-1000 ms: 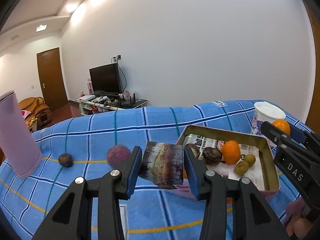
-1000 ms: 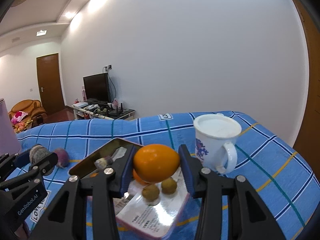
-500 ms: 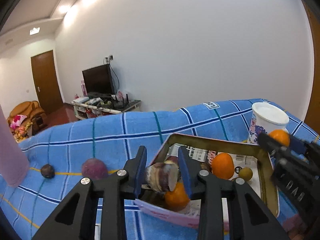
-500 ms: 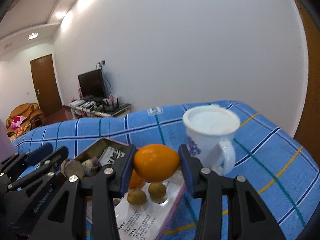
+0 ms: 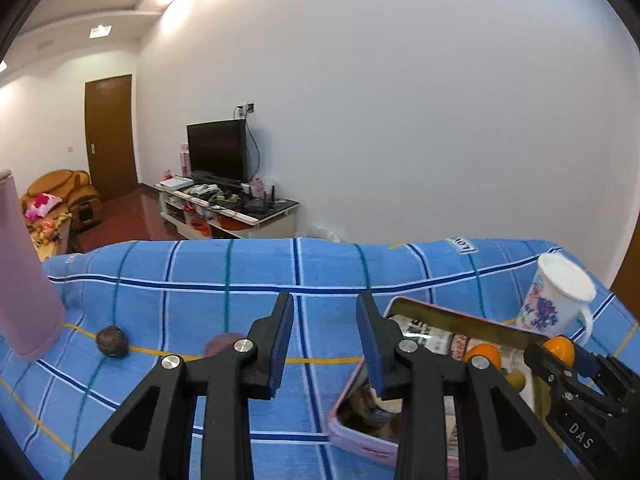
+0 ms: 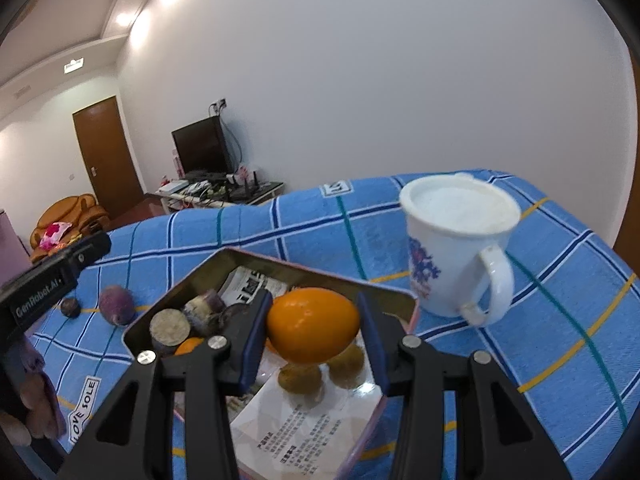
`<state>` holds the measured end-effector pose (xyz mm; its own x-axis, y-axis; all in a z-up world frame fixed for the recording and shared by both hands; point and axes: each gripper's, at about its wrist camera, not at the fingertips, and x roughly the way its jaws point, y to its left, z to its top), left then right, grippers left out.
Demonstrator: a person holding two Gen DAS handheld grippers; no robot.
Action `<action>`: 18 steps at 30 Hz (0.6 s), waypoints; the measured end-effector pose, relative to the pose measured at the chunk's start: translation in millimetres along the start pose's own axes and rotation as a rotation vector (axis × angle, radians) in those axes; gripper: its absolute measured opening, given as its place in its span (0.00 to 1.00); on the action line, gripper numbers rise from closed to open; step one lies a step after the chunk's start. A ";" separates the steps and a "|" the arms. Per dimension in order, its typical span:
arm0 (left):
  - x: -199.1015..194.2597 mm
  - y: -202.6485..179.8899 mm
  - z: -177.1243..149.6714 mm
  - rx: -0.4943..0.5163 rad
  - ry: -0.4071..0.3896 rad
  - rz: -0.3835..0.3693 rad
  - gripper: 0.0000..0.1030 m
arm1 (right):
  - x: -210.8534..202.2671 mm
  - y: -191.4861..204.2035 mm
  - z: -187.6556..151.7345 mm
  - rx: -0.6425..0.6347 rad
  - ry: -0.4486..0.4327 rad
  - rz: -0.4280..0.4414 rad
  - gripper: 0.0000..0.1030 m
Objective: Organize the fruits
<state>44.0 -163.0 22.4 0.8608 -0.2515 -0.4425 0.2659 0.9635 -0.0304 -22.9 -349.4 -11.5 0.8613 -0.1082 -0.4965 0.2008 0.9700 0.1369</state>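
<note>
Right gripper (image 6: 312, 344) has its jaws clamped on the orange (image 6: 313, 323) right over the tin (image 6: 402, 292); lower it before letting go (left gripper (image 5: 325, 340) is apart, empty).

Two wrist fisheyes, low over the blue checked surface (image 5: 240, 272)

The left view looked forward along its tool (image 5: 325, 344) from just left of the tin (image 5: 460, 316); the right view sat close above the tin (image 6: 304, 268), facing the same white wall. Both shared the tin, the mug (image 5: 558, 300) (image 6: 456, 248), the television (image 5: 216, 148) (image 6: 200, 146) and the door.
</note>
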 end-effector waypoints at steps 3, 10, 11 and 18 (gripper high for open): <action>2.5 -4.3 -4.7 0.029 0.008 0.019 0.34 | 0.5 4.4 -2.9 -0.009 0.010 0.020 0.47; -0.1 11.5 -9.6 -0.030 0.017 0.026 0.57 | -24.6 -0.6 1.4 0.043 -0.104 0.111 0.93; -0.9 12.1 -11.4 -0.023 0.012 0.037 0.66 | -31.3 -3.4 2.0 0.053 -0.142 0.099 0.97; -7.9 10.5 -28.8 0.013 0.001 0.094 0.68 | -41.0 -17.0 1.3 0.110 -0.205 0.013 1.00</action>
<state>27.5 -148.2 -0.2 0.8816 -0.1597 -0.4441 0.1892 0.9817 0.0226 -60.9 -361.8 7.7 0.9386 -0.1490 -0.3112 0.2294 0.9432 0.2402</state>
